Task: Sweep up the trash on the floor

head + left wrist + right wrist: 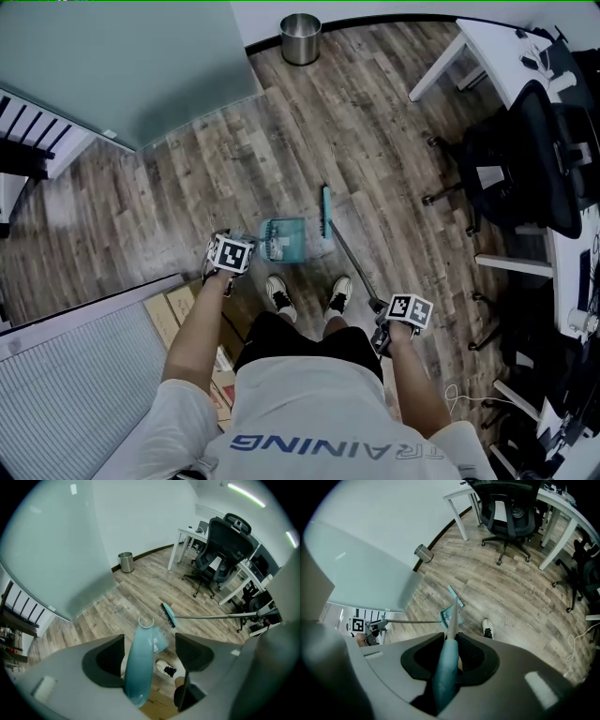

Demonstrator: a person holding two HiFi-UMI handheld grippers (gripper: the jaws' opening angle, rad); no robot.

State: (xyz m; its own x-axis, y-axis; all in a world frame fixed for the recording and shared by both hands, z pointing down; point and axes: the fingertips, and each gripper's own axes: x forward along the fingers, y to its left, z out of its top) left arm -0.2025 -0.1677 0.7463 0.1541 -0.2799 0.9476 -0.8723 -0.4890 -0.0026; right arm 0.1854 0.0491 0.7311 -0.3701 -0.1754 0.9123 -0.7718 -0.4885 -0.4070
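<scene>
A teal dustpan [283,239] stands on the wood floor just ahead of the person's shoes [277,292]; pale bits lie in it, too small to tell. Its long teal handle [139,667] runs up between the jaws of my left gripper [149,644], which are open, with a clear gap on the right side. The broom head [326,211] rests right of the pan. Its thin shaft [354,267] leads back to my right gripper [410,314]. In the right gripper view the right gripper [451,639] is shut on the broom's teal grip [445,672].
A steel waste bin [300,37] stands by the far wall. Black office chairs [525,159] and a white desk [487,56] fill the right side. A frosted glass panel [122,66] is at the far left, and cardboard boxes [178,314] lie by the person's left leg.
</scene>
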